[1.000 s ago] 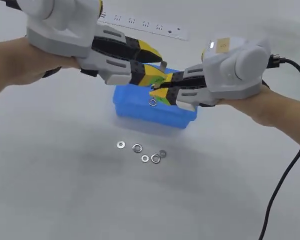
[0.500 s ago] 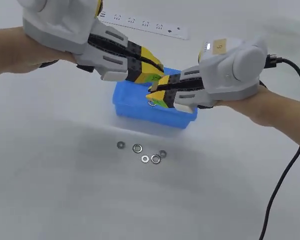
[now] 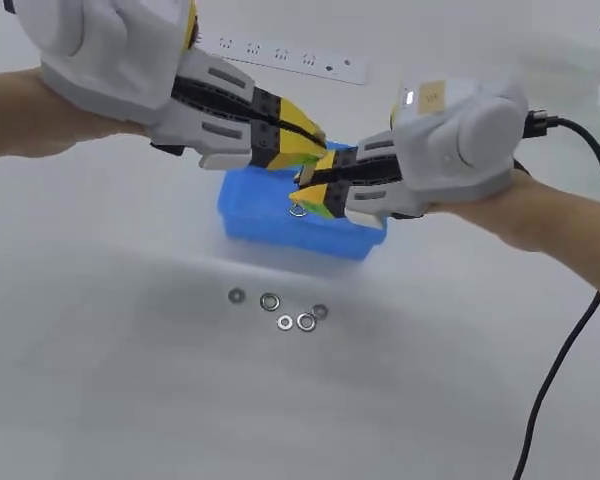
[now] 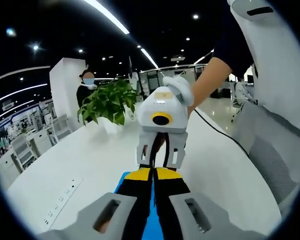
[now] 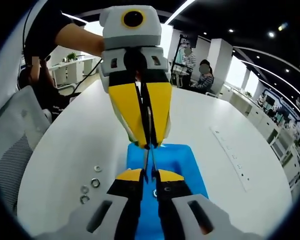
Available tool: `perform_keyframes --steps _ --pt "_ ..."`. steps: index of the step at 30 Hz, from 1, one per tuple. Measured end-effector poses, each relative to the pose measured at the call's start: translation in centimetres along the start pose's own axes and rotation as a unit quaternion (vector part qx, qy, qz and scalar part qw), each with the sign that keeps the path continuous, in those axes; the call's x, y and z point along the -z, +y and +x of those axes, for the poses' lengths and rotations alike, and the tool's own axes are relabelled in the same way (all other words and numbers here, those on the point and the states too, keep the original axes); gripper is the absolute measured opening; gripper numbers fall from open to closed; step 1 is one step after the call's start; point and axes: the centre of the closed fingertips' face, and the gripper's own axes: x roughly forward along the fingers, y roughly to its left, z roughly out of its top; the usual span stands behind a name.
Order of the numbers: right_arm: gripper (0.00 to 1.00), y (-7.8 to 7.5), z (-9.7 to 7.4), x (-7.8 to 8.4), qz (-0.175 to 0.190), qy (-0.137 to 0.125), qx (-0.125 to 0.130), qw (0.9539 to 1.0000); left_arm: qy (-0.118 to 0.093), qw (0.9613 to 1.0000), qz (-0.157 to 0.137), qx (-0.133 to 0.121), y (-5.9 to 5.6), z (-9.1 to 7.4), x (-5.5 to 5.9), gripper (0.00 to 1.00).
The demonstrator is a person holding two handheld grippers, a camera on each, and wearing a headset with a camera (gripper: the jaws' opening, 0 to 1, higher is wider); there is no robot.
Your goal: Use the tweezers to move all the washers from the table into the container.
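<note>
Jaws pinched narrow, left gripper [image 3: 315, 150] and right gripper [image 3: 306, 190] both on tweezers [image 5: 148, 159] | step: washer [image 3: 297, 210] over container [image 3: 245, 218], mid-frame | next, likely: ease squeeze, drop it; loose washers [image 3: 270, 301] wait below.

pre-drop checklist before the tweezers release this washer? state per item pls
1. Small silver washer hangs at the tip of the thin metal tweezers: ok.
2. Washer is over the blue plastic container: ok, the right gripper view shows blue behind it.
3. Left gripper and right gripper are shut on the tweezers: ok.
4. Height of the tip above the container floor: cannot tell.
5. All washers moved: not ok, five loose silver washers lie on the white table.
</note>
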Motion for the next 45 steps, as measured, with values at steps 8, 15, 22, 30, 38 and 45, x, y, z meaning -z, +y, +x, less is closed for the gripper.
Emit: perform_keyframes --steps 8,15,22,30,38,45 --pt "0.21 0.0 -0.6 -0.4 0.003 -0.009 0.018 0.9998 -0.006 0.9999 -0.004 -0.010 0.4 -0.4 -0.8 0.04" --pt "0.28 -0.5 -2.7 -1.1 -0.002 -0.022 0.064 0.9977 0.000 0.9996 0.013 -0.025 0.6 -1.2 -1.7 0.05" --pt "0.35 0.0 -6.1 -0.8 0.010 -0.045 0.131 0.9903 0.019 0.9987 0.036 -0.031 -0.4 -2.1 -2.1 0.05" --pt "0.54 2.9 -9.4 1.6 0.078 -0.061 0.163 0.9816 0.016 0.9979 0.047 -0.041 -1.5 -2.7 -3.9 0.05" --pt "0.66 5.7 -11.3 3.9 0.106 -0.052 0.180 0.9767 -0.004 0.9984 0.032 -0.047 -3.8 -2.8 -5.6 0.05" --pt "0.82 6.7 -13.0 5.1 0.122 -0.050 0.221 0.9663 0.012 0.9986 0.013 -0.050 -6.3 -1.5 -4.0 0.05"
